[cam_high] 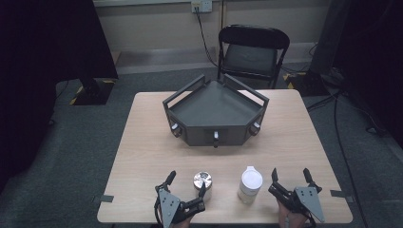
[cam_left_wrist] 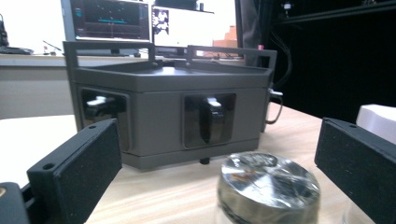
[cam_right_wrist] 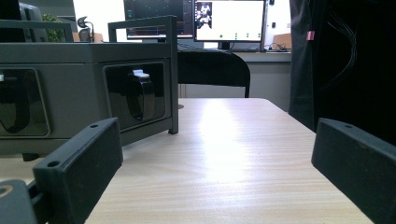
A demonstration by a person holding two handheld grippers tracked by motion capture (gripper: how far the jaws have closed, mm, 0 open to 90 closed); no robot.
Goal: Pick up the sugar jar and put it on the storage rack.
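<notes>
A small glass jar with a shiny metal lid [cam_high: 203,182] stands near the table's front edge. A white lidded container [cam_high: 250,184] stands just to its right. My left gripper [cam_high: 187,184] is open at the front left, one finger close beside the jar. In the left gripper view the jar [cam_left_wrist: 268,189] sits low between the wide-apart jaws of my left gripper [cam_left_wrist: 217,158], nearer the right one. My right gripper [cam_high: 290,175] is open just right of the white container. In the right gripper view my right gripper [cam_right_wrist: 217,149] has bare tabletop between its jaws.
A dark grey angular tray-box [cam_high: 216,114] with railings and front knobs occupies the table's middle; it fills the background [cam_left_wrist: 168,112] and stands at left [cam_right_wrist: 84,93]. A black folding chair [cam_high: 252,52] stands behind the table. Bare wood lies between the box and the jars.
</notes>
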